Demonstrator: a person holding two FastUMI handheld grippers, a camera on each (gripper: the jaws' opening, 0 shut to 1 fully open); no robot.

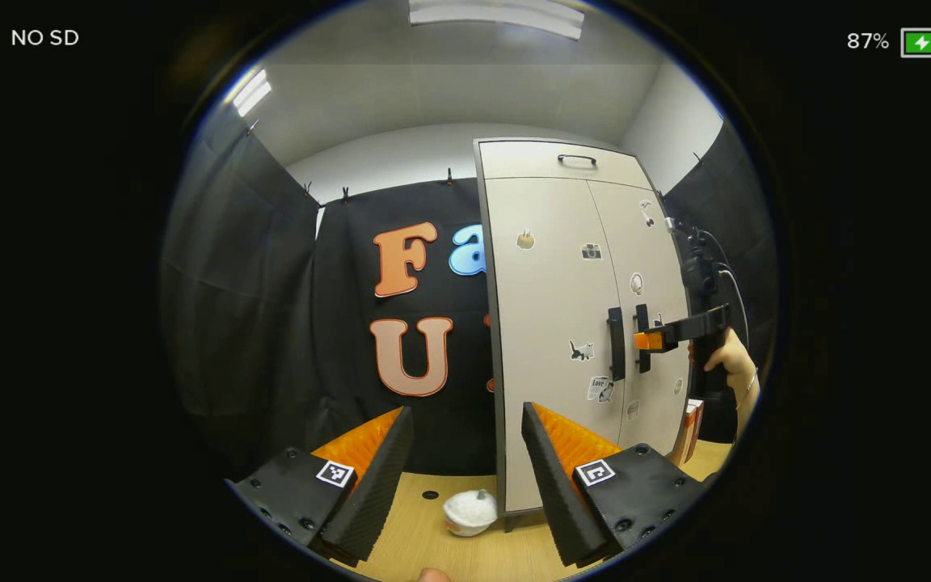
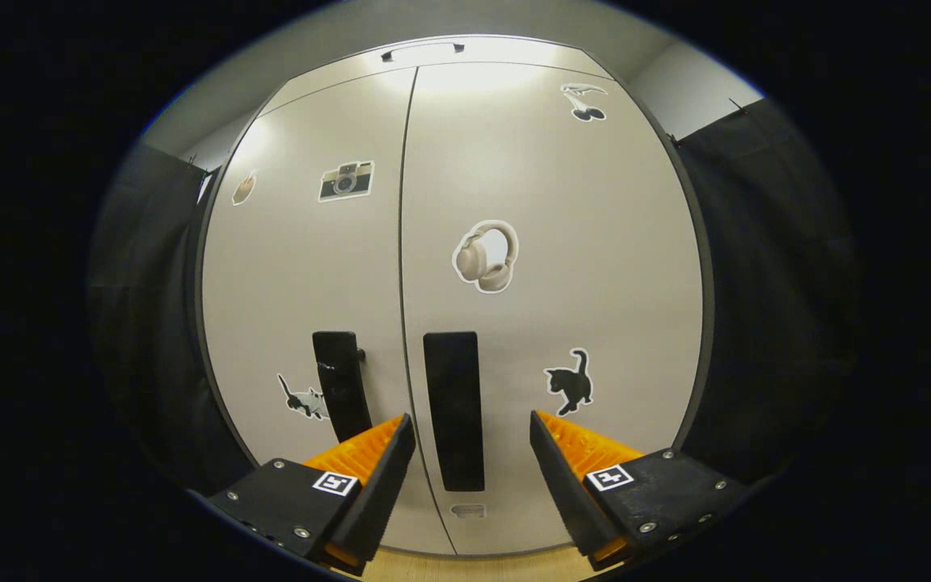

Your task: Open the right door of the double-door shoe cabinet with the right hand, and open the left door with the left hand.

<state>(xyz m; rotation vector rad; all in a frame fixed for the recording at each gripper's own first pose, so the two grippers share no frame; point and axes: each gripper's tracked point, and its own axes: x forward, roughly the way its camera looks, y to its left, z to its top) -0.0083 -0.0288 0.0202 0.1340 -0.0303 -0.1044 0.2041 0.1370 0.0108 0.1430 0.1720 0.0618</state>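
Your right gripper is spread wide with nothing between its fingers, squared up close to the shoe cabinet; the right door's handle stands in the gap between the fingers, not touched as far as the right gripper view tells. The left door's handle sits at about 10 o'clock from your left finger. Both doors look shut, their seam running straight up the middle.

Your left gripper is also open and empty — it hangs well back from the cabinet, which fills the 2 o'clock part of the left gripper view. There you see your other hand holding the right gripper at the handles. A white bowl rests on the wooden floor at 6 o'clock — just beside the cabinet's corner.
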